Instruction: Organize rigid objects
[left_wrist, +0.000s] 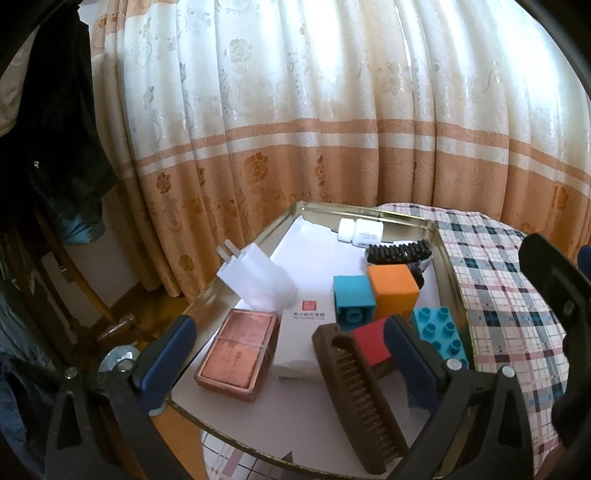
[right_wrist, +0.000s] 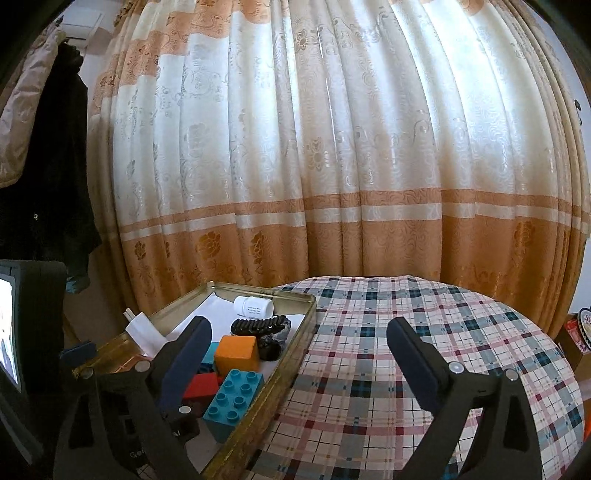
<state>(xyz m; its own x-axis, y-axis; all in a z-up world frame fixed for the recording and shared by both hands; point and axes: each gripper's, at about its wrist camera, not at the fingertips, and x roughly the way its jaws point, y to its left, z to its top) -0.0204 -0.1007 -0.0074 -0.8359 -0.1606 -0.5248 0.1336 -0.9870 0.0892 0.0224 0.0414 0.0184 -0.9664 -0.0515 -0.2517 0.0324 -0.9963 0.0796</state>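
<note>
Between the left tongs (left_wrist: 291, 354): copper case (left_wrist: 238, 360), brown comb (left_wrist: 360, 402), red block (left_wrist: 371, 345). Beyond: white charger (left_wrist: 258, 278), teal blocks (left_wrist: 354, 301), orange block (left_wrist: 394, 290), white bottle (left_wrist: 360, 230).

A backlit cream curtain (right_wrist: 332, 147) with orange floral bands hangs behind the round bench in a plaid cloth (right_wrist: 424, 350), dark clothes (right_wrist: 51, 166) hang at left, and wooden flooring (left_wrist: 125, 306) shows below.

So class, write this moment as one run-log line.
task: organize rigid objects | left gripper: open, over tin tray | right gripper: open, empty | comb, blocks, white charger in tray
</note>
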